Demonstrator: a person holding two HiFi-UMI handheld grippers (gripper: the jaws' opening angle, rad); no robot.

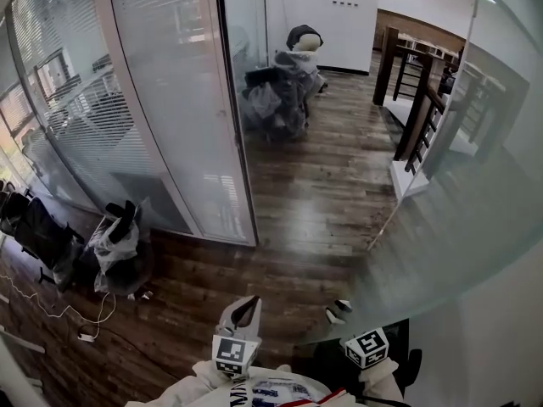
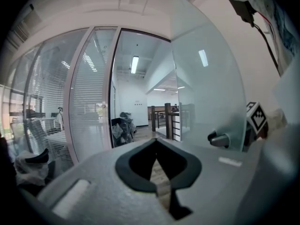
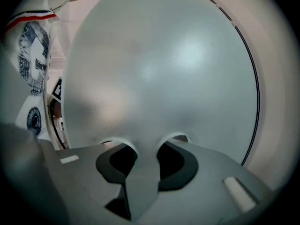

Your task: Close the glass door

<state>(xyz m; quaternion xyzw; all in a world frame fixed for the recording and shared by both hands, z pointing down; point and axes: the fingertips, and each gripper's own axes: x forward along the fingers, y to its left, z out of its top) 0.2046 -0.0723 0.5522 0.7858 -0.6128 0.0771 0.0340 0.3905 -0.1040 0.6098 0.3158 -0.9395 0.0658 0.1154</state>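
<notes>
- The frosted glass door [image 1: 475,185] stands swung open along the right of the head view. Its free edge runs down to the person's right side, leaving the doorway clear.
- The right gripper [image 1: 339,312] is at the door's lower edge, level with the leaf. In the right gripper view its jaws are clamped on the satin door handle [image 3: 139,177], which juts from the pane that fills the picture.
- The left gripper view shows that handle's other end as a short knob poking through the glass, with the right gripper's marker cube [image 2: 255,118] behind the pane.
- The left gripper [image 1: 253,302] hangs just left of the right one, clear of the door. Its jaws are together at the tips with nothing between them, and they point toward the open doorway.
- A glazed partition [image 1: 170,100] with slatted blinds curves away at the left of the doorway.
- Dark wooden floor [image 1: 314,193] runs through the opening to a heap of plastic-wrapped chairs [image 1: 284,91] by the far white wall.
- A wooden railing [image 1: 416,100] stands to the right, partly seen through the door.
- On the near side, at the foot of the partition, a black chair and plastic bags [image 1: 119,236] sit beside a loose cable [image 1: 51,312].
</notes>
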